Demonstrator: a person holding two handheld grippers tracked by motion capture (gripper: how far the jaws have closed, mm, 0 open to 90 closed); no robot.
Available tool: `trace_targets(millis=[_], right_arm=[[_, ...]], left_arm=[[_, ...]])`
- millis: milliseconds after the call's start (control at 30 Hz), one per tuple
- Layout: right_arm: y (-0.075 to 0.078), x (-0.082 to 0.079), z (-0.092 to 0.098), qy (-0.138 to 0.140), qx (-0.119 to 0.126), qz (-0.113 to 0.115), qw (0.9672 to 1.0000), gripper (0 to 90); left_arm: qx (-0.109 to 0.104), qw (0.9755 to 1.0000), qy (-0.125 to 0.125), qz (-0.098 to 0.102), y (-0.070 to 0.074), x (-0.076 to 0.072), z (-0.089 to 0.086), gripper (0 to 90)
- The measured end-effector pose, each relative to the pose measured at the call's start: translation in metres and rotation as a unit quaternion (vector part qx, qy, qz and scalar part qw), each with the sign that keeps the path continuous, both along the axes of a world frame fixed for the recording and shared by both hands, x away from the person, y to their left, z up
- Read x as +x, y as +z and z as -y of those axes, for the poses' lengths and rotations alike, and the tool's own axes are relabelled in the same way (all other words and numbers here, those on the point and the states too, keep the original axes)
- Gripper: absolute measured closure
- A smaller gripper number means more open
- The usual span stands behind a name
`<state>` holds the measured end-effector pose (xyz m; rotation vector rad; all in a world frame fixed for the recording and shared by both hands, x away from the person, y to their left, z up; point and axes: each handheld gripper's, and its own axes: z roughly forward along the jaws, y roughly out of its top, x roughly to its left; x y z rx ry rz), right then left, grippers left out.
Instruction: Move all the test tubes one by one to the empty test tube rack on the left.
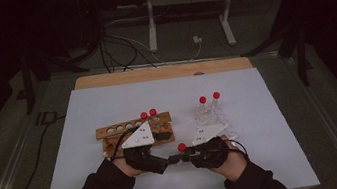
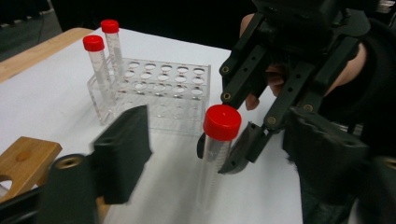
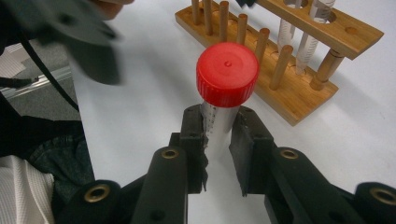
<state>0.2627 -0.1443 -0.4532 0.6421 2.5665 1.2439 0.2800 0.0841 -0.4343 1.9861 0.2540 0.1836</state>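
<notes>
At twelve o'clock from my left claw [image 1: 166, 161] the wooden rack [image 1: 134, 132] stands close, its pegs and two capped tubes [image 1: 148, 113] blocking any low pass. The clear rack [image 1: 210, 118] walls off one o'clock from my right claw [image 1: 187, 156]. My two claws nearly meet around the red-capped tube [image 1: 181, 147], leaving little gap. The white mat [image 1: 277, 159] lies bare at three and nine.

Tube [image 3: 219, 123] of clear smooth plastic with glossy red cap [image 3: 227, 73]; matt black plastic tongs [image 3: 218, 140]; unvarnished wooden rack [image 3: 299, 70]; transparent glossy plastic rack [image 2: 159, 91]; desk [image 1: 107, 103] matt white.
</notes>
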Motion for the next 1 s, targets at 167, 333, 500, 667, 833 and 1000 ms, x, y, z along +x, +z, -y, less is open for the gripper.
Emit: trace_targets(millis=[167,333,500,667,833,1000], right_arm=[[0.0,-0.001,-0.001,0.003,0.001,-0.003,1.0,74.8],[0.0,-0.001,-0.001,0.005,0.002,-0.003,1.0,74.8],[0.001,-0.001,0.0,0.005,0.001,-0.004,1.0,74.8],[0.001,-0.001,0.0,0.002,0.002,-0.004,1.0,74.8],[0.001,-0.001,0.001,0.002,0.004,-0.006,1.0,74.8],[0.002,0.0,0.002,0.003,0.011,-0.003,0.9999,73.4]], left_arm=[[0.002,1.0,-0.007,0.004,-0.002,0.0,0.006,42.6],[0.011,0.9998,-0.007,0.012,-0.003,-0.001,0.012,49.9],[0.02,0.9995,-0.01,0.02,-0.005,-0.001,0.016,57.9],[0.023,0.9994,-0.01,0.024,-0.006,-0.001,0.018,69.8],[0.022,0.9994,-0.008,0.026,-0.006,-0.001,0.016,71.3],[0.023,0.9993,-0.008,0.029,-0.003,0.0,0.015,71.6]])
